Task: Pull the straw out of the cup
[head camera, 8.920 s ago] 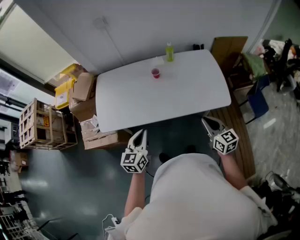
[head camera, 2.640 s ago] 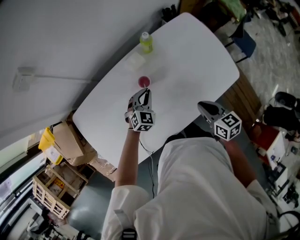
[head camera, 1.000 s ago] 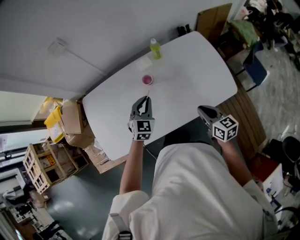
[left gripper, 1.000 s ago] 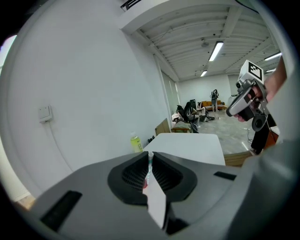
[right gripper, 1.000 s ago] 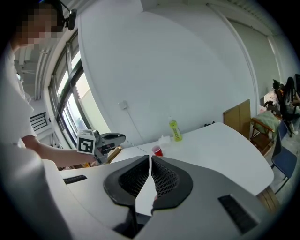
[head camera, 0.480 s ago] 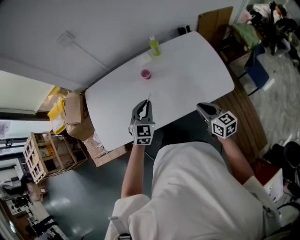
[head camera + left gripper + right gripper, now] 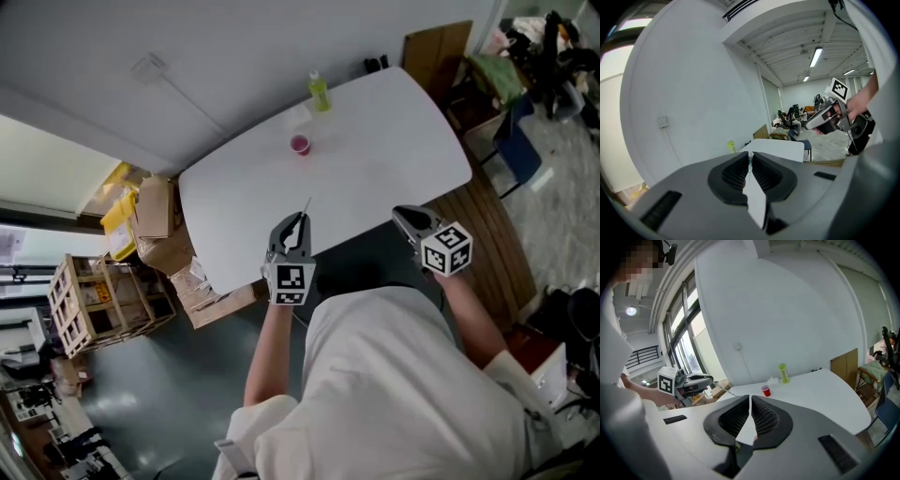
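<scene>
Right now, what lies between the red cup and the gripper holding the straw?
Just bare table, seen in the head view: nothing between the cup and the left gripper.

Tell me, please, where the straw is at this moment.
In the head view the straw sticks out of the left claw, shut on it over the near edge of the white table; the red cup stands farther back, apart from it.

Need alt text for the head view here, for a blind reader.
Seen from above, the left gripper holds a thin straw clear of the small red cup, which stands farther off on a white table near a green bottle. The right gripper hangs empty off the table's near edge.
</scene>
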The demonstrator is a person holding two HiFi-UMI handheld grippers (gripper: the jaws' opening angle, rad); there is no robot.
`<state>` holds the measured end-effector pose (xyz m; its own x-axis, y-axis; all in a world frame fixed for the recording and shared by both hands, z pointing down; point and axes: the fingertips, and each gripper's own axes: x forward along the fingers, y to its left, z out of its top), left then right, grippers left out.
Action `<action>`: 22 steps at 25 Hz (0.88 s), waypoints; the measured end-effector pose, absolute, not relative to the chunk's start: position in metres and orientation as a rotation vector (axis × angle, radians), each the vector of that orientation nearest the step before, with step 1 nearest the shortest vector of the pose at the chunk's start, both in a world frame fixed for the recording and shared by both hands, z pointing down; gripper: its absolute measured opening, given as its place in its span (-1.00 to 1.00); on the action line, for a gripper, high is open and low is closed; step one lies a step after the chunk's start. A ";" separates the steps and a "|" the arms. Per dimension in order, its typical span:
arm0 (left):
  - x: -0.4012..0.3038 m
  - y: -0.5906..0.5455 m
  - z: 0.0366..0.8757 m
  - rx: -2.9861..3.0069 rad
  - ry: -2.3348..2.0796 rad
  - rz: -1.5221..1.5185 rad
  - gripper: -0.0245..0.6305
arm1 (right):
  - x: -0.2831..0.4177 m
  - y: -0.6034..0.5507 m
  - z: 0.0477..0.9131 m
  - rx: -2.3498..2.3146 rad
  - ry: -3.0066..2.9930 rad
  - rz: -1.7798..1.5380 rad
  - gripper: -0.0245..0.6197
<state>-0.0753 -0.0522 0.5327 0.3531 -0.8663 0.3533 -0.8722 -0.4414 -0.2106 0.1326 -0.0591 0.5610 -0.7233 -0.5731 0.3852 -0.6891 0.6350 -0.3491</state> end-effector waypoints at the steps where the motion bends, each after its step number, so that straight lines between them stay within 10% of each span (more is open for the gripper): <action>1: -0.078 -0.049 0.532 2.578 -1.649 0.655 -0.85 | 0.129 -0.058 0.561 1.030 -2.620 0.702 -0.80; 22: -0.129 -0.024 0.510 2.630 -1.587 0.581 -0.85 | 0.082 -0.044 0.552 1.105 -2.618 0.646 -0.80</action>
